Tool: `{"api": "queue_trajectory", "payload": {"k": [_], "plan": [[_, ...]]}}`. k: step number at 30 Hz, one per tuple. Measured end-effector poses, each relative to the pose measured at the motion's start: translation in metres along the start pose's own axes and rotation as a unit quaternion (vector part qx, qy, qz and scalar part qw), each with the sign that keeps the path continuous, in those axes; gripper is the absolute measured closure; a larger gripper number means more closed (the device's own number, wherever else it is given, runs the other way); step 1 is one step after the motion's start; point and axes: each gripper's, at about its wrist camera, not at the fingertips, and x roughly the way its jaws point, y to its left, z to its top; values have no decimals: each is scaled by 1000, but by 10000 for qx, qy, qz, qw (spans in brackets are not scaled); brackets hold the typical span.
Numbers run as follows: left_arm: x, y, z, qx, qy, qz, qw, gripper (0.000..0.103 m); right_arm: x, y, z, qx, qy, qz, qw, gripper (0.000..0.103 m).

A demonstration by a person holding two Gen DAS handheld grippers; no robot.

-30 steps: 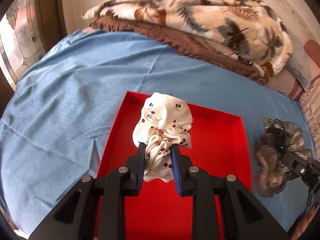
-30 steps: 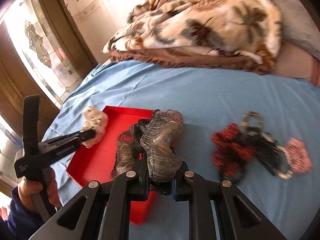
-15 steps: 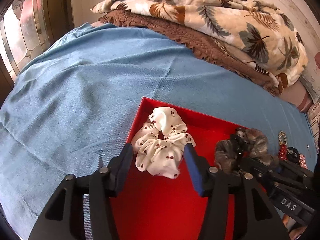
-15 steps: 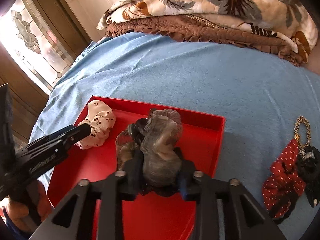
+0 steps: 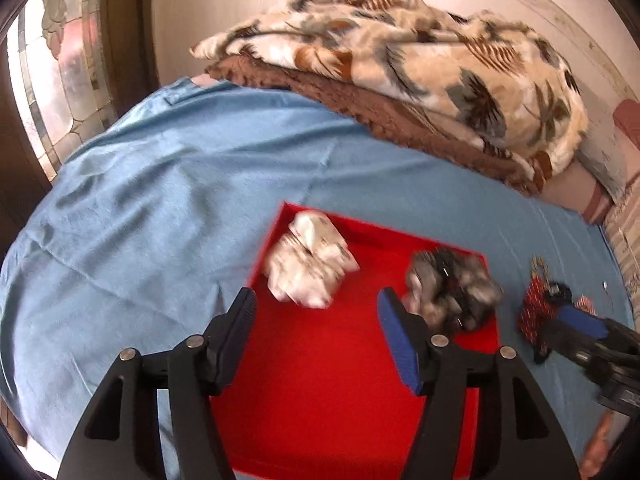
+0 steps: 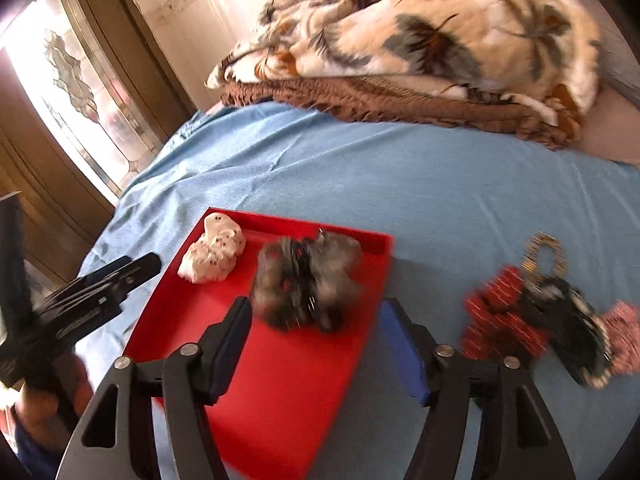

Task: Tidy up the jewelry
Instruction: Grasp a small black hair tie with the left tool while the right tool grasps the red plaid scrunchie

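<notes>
You are holding both the left tongs (image 5: 314, 322) and right tongs (image 6: 316, 330) wide and empty; the white scrunchie (image 5: 310, 266) and grey scrunchie (image 6: 308, 282) are lying in the red tray (image 5: 340, 380), mid-frame on the bed (image 5: 160, 208)

White cherry-print scrunchie (image 5: 310, 266): released, now lying at tray's far-left corner. Grey scrunchie (image 6: 306, 282): released, now lying near far-right corner of red tray (image 5: 340, 380). Left gripper (image 5: 316, 320): jaws now wide apart, empty, drawn back. Right gripper (image 6: 316, 328): jaws now spread, empty, drawn back over tray's right edge.
</notes>
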Motion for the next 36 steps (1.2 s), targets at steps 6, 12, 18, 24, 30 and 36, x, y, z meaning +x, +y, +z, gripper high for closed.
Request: {"api": "queue_trajectory", "payload": {"k": [6, 12, 18, 24, 30, 36], "plan": [[33, -38, -13, 116, 463, -233, 9986, 43, -59, -50, -61, 260, -39, -419, 9988, 29], [80, -72, -7, 237, 833, -79, 9962, 71, -98, -96, -102, 764, -127, -630, 9950, 29], [75, -85, 4, 259, 720, -4, 9971, 71, -123, -127, -120, 1241, -274, -656, 9897, 29], [12, -88, -3, 194, 343, -58, 9992, 58, -133, -143, -138, 1444, -365, -801, 9856, 29], [-37, -112, -25, 333, 112, -387, 9986, 50, -139, -150, -155, 1665, -442, -757, 9821, 29], [-40, -175, -33, 1056, 197, -555, 9927, 49, -154, -159, -167, 1694, -592, -811, 9804, 29]]}}
